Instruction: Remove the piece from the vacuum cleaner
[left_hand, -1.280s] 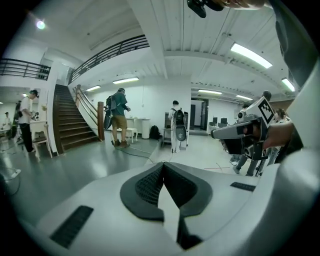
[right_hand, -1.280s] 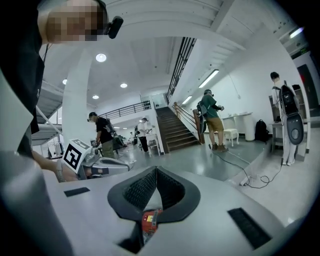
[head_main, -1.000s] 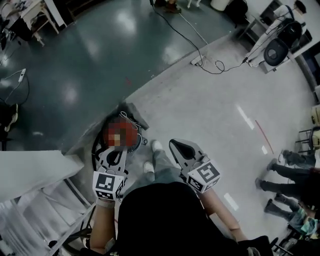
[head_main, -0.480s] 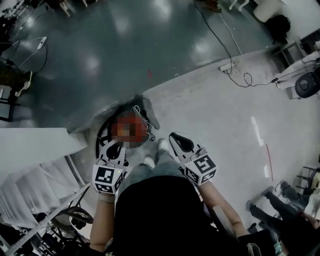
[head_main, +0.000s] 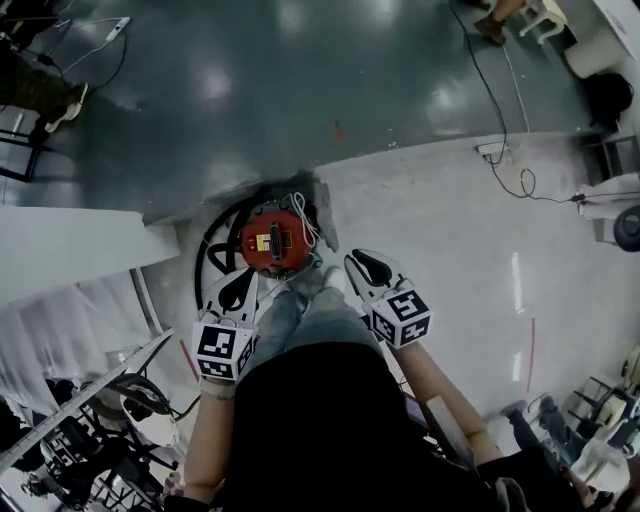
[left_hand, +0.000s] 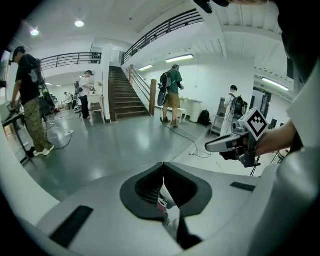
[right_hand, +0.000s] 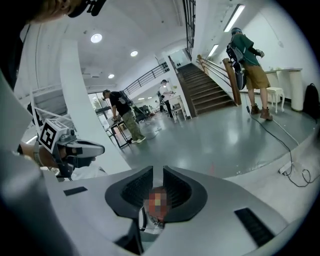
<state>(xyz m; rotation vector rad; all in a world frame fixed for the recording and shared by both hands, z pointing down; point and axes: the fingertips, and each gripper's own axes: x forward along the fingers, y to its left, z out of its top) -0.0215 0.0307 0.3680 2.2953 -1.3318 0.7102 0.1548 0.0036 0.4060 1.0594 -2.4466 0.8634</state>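
Vacuum cleaner: one round canister (head_main: 285, 252) with a glossy red top stands on the floor, just beyond the person's knees (head_main: 305, 310). It is on the seam between the dark and the pale flooring. The body is closed, so its inside cannot be seen.
Top of canister: a small yellow rectangular patch (head_main: 268, 241) sits at the middle of the red disc.
Hose: one black ribbed hose (head_main: 213, 245) curves in a loop round the canister's left side.
Cord: one thin white cord (head_main: 306, 226) lies in loose loops on the canister's right edge.
Piece to remove: which part it is cannot be told; nothing lies apart from the canister.
Left gripper: the left gripper (head_main: 243, 280) is grey plastic with black ridged pads. Its jaws are clenched tip to tip with nothing in them, near the canister's near-left edge and not touching it.
Right gripper: the right gripper (head_main: 362, 262) is of the same make. Its jaws have just been opening and stand a narrow slit apart, with nothing between the pads. It is to the right of the canister and clear of it.
Marker cubes: there are two, one on each gripper, white with black squares (head_main: 222, 352).
Floor: the far part (head_main: 250, 100) is dark green, smooth and shiny; the right part (head_main: 430, 240) is pale, matt concrete.
Power strip: one white strip (head_main: 490, 150) with a black cable lies far right.
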